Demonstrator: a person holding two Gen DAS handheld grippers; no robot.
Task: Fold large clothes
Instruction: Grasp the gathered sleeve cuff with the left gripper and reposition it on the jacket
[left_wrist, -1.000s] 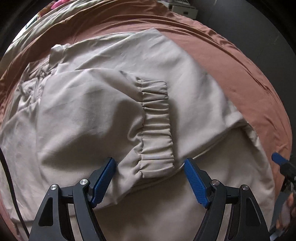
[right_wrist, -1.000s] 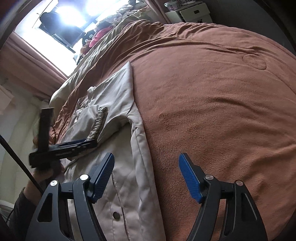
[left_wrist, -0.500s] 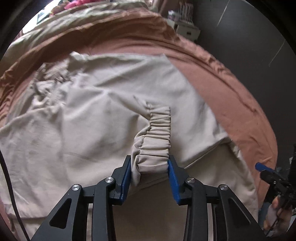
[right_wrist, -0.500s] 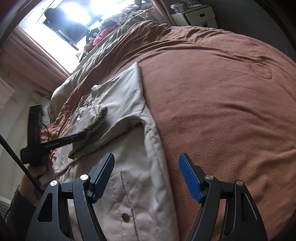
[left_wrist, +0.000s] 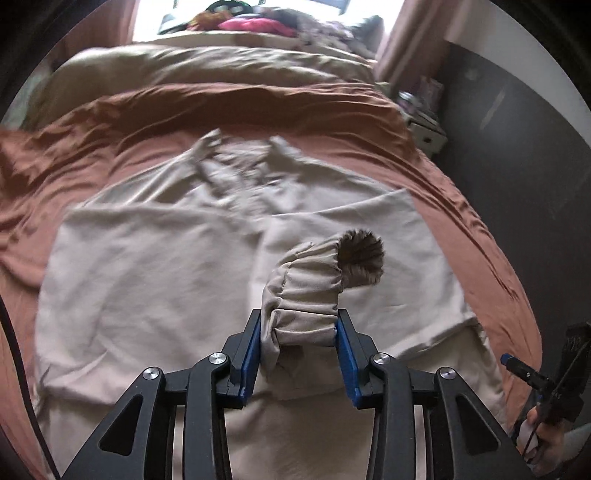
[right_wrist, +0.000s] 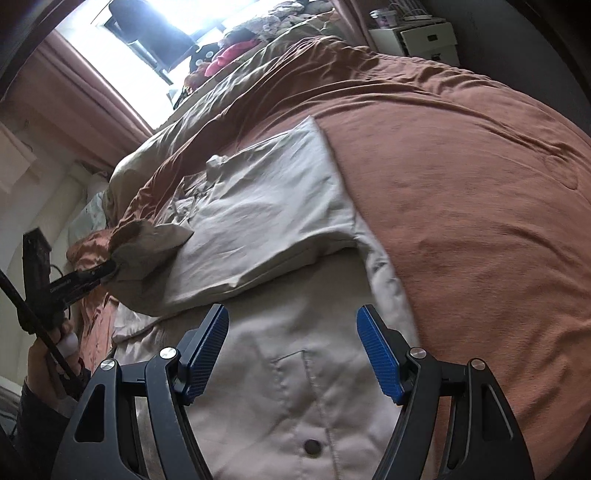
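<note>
The left gripper (left_wrist: 300, 338) is clamped on the elastic cuff (left_wrist: 310, 295) of a beige jacket (left_wrist: 155, 280), lifting the sleeve. The right gripper (right_wrist: 291, 354) hangs with jaws apart and empty over the jacket's near right side, which lies spread across a rust-brown bedspread (right_wrist: 461, 192).

You can read no text, label, brand or number here. In your right wrist view, the side of the left gripper (right_wrist: 112, 266) carries a pale printed line, but it is too small and blurred to make out.
</note>
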